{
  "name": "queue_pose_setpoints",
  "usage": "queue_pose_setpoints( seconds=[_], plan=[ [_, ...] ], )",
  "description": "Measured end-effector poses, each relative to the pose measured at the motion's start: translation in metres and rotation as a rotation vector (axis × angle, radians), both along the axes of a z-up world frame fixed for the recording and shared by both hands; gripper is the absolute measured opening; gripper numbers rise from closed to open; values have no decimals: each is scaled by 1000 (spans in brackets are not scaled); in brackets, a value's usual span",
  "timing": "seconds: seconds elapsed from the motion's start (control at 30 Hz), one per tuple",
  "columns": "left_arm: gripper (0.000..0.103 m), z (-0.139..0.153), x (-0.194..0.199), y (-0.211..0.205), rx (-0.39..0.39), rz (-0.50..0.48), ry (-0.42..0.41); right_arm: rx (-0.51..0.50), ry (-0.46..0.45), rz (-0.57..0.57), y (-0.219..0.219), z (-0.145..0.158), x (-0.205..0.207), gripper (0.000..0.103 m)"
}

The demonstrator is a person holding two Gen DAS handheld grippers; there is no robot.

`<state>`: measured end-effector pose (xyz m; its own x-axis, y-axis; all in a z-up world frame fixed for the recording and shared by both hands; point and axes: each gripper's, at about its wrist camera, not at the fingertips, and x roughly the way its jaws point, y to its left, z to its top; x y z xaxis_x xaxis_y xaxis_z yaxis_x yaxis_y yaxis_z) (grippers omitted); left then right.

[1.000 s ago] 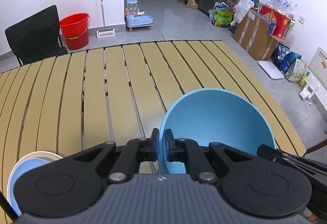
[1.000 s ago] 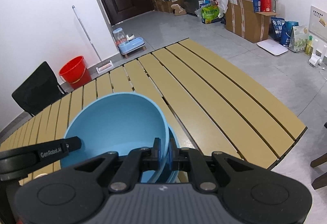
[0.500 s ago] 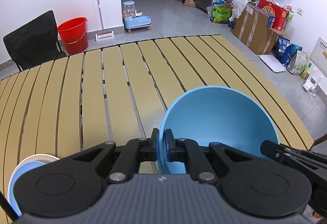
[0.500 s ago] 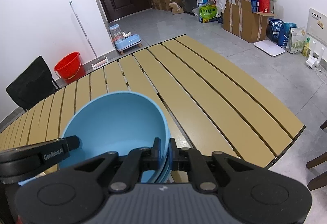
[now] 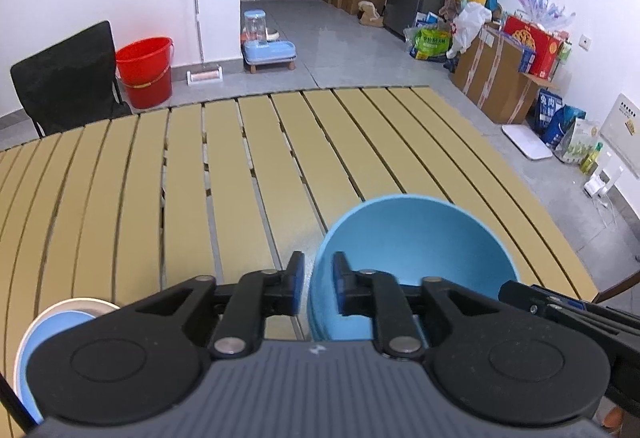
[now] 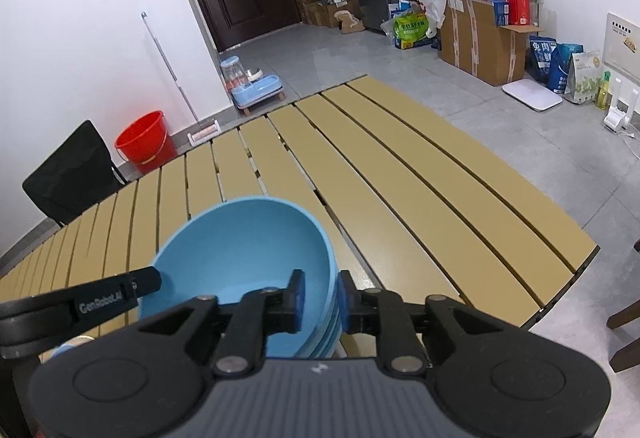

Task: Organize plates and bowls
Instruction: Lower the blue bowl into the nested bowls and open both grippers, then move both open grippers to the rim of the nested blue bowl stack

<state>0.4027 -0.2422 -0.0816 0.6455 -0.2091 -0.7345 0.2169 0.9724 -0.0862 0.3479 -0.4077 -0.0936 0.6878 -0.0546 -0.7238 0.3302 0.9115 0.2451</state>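
Now | stack of round light-blue plastic bowls (image 5: 416, 238) on slatted tan table (image 5: 240, 178) | L gripper (image 5: 318, 288) & R gripper (image 6: 320, 300) astride opposite rims, jaws just opening, pads off | both angled down.

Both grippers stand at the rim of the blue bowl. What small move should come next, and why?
Probably draw both grippers back. The left gripper and right gripper have just been opening their jaws; the blue bowl, rim between them, sits nested in the stack.

"GenRobot.AI" on left gripper (image 6: 156, 280)
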Motion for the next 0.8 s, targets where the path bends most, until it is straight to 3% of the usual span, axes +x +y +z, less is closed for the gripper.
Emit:
queue_pose_setpoints(
  seconds=[0.13, 0.33, 0.43, 0.5, 0.73, 0.8],
  plan=[
    [36, 9, -9, 9, 5, 18, -28, 0, -14, -3, 0, 6, -9, 27],
    [47, 21, -22, 23, -5, 47, -44, -3, -30, 2, 4, 16, -22, 54],
    [59, 26, -31, 30, -6, 65, -57, -8, -35, 5, 5, 21, -28, 66],
    [70, 29, -38, 35, -7, 71, -73, -10, -39, 5, 6, 24, -32, 79],
    [89, 41, -56, 45, -2, 91, -115, -5, -47, 18, 9, 32, -47, 93],
    [103, 43, -62, 47, -1, 99, -124, -3, -50, 22, 10, 33, -49, 103]
  ],
)
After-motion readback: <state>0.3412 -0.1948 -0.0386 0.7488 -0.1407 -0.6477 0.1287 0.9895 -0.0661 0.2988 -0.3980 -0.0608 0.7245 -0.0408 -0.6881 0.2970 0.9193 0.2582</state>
